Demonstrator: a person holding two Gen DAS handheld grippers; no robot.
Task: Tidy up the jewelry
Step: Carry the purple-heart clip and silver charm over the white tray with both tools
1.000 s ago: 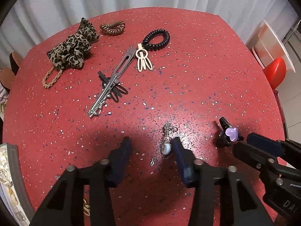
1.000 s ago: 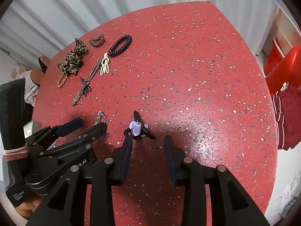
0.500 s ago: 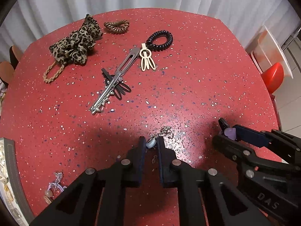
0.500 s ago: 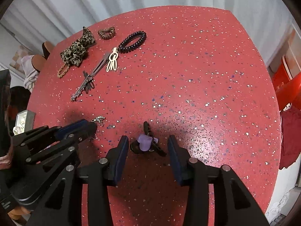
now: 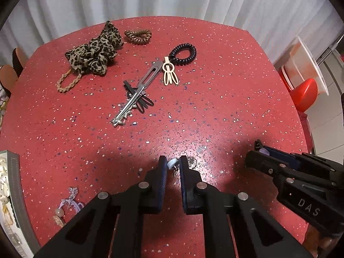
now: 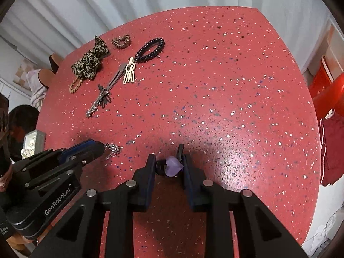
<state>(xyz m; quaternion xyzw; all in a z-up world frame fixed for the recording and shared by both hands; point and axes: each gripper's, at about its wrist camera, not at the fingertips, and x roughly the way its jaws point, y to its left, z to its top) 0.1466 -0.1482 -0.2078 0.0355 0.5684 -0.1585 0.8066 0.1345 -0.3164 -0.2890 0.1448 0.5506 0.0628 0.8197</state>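
- The pale blue pendant [image 5: 172, 163] is pinched between the left tongs [image 5: 172, 163], low over the red speckled surface [image 5: 215, 99], and its silver chain [image 5: 192, 161] trails onto the surface just right of the tongs.
- The purple heart clip [image 6: 173, 166] sits clamped in the right tongs [image 6: 169, 165], well to the right of the pendant, with its black prong sticking out past the tips.
- Far side of the surface from the pendant: a long silver hair clip [image 5: 137, 93] lying over black bobby pins [image 5: 142, 103], a cream clip [image 5: 169, 74], and a black coil hair tie [image 5: 183, 54] touching it.
- Further left of those are a leopard scrunchie [image 5: 95, 56], a brown coil tie [image 5: 138, 36] and a braided tan tie [image 5: 67, 83].
- Left of the pendant, by the surface edge, are a small lilac trinket [image 5: 69, 202] and a grey jewelry box [image 5: 15, 185].
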